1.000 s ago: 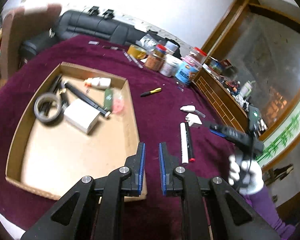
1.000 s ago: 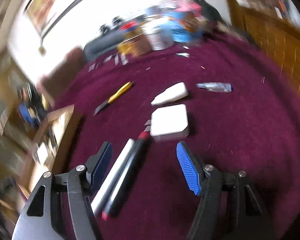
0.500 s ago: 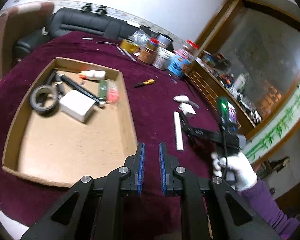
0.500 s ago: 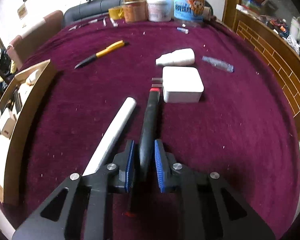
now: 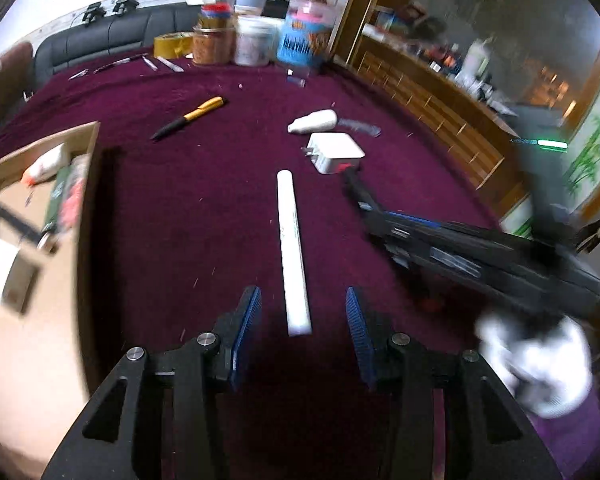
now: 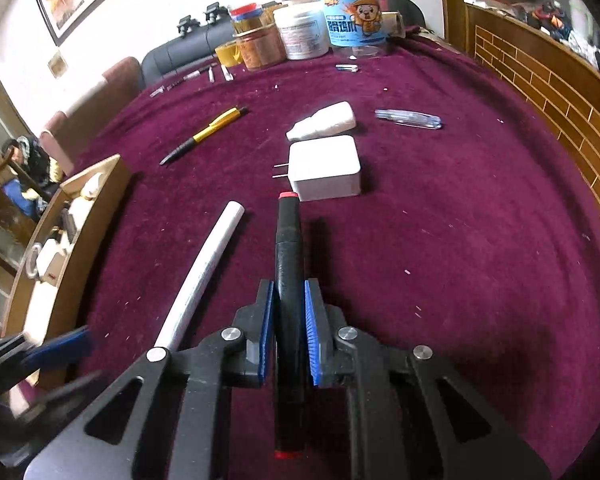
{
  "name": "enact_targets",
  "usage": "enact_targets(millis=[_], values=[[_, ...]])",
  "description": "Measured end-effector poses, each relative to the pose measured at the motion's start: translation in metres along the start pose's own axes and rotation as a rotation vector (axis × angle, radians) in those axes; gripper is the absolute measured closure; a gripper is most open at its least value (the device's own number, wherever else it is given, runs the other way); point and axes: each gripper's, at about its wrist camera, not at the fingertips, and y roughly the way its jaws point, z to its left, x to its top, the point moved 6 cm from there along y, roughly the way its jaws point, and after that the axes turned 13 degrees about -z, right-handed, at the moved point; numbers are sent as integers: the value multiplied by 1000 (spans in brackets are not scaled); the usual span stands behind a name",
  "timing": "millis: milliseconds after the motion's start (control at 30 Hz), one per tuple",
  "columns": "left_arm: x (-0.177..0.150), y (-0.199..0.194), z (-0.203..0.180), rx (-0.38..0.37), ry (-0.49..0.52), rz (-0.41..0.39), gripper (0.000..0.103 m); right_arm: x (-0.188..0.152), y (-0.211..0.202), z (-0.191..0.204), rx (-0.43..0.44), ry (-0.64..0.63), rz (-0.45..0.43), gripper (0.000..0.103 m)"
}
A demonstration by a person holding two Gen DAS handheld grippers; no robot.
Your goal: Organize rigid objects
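My right gripper (image 6: 287, 300) is shut on a black marker with red ends (image 6: 287, 240), which lies along the purple cloth. The marker also shows in the left wrist view (image 5: 356, 188), held by my right gripper (image 5: 376, 216). My left gripper (image 5: 300, 312) is open, its jaws either side of the near end of a white tube (image 5: 292, 240). The tube also shows in the right wrist view (image 6: 204, 268). A white charger (image 6: 326, 168), a small white bottle (image 6: 324, 122) and a yellow-black pen (image 6: 206, 134) lie beyond. A cardboard tray (image 5: 86, 184) with several items stands at the left.
Jars and tubs (image 6: 300, 32) stand at the table's far edge with a tape roll (image 5: 172, 45). A clear pen (image 6: 408, 119) lies right of the bottle. A wooden ledge (image 6: 540, 76) curves along the right. A dark sofa (image 5: 92, 40) is behind the table.
My left gripper has opened and swung right from the tray to straddle the white tube. My right gripper has stayed shut on the black marker.
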Motion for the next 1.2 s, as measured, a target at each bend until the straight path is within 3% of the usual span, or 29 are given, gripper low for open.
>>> enact_targets(millis=[133,167,233,300,500,700,800,933,1033,1200], values=[[1,49,-8,84,101,73,67,2,-14,-5,47,30,-19,91],[2,50,-13,116,161,49,86,2,-15,-5,54,36,-22,91],[-2,50,-19,115,195,52,93,2,-18,-6,79,51,-27,91],[-4,45,-14,55,123,54,92,2,-20,-6,88,50,-35,91],[0,6,15,-29,-46,-22,92,1,-23,1,147,85,-28,91],[9,-55,54,-59,-205,-129,92,8,-24,39,226,79,-10,91],[11,-87,94,-17,-286,-186,92,15,-19,73,269,44,6,91],[-1,-116,156,121,-364,-219,92,18,-8,119,321,-11,35,91],[-18,-119,197,203,-435,-188,92,17,4,156,351,-54,59,90],[-44,-105,233,241,-525,-105,92,11,28,203,381,-111,113,90]])
